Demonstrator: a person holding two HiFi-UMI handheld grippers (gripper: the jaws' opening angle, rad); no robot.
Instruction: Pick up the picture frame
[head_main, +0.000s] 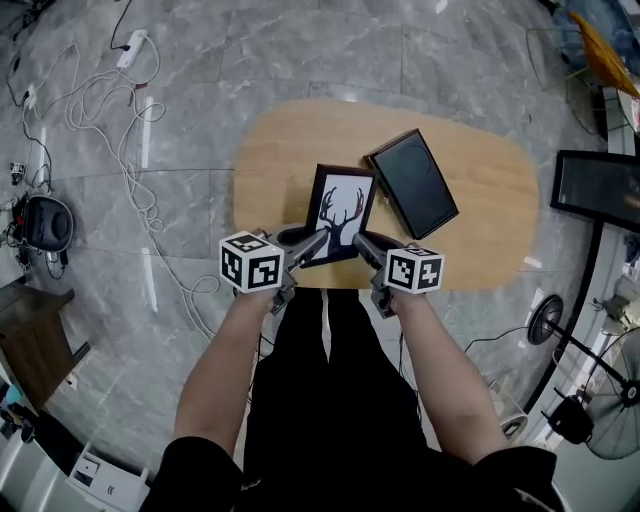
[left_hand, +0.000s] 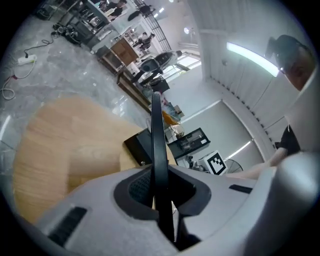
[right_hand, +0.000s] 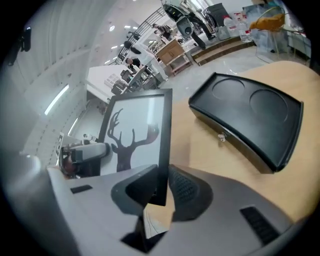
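Black frame (head_main: 340, 212): deer print, tilted over the bench's near edge, gripped at both sides.
Left hand-held gripper (head_main: 305, 246): clenched on the frame's left edge.
Right hand-held gripper (head_main: 364, 244): clenched on its right edge.
Bench (head_main: 490, 190): pale wood.
Case (head_main: 412, 182): black, flat, just beside the frame.

Black picture frame (head_main: 343, 215), white print with dark antlered deer head, held tilted over wooden table (head_main: 480, 200)
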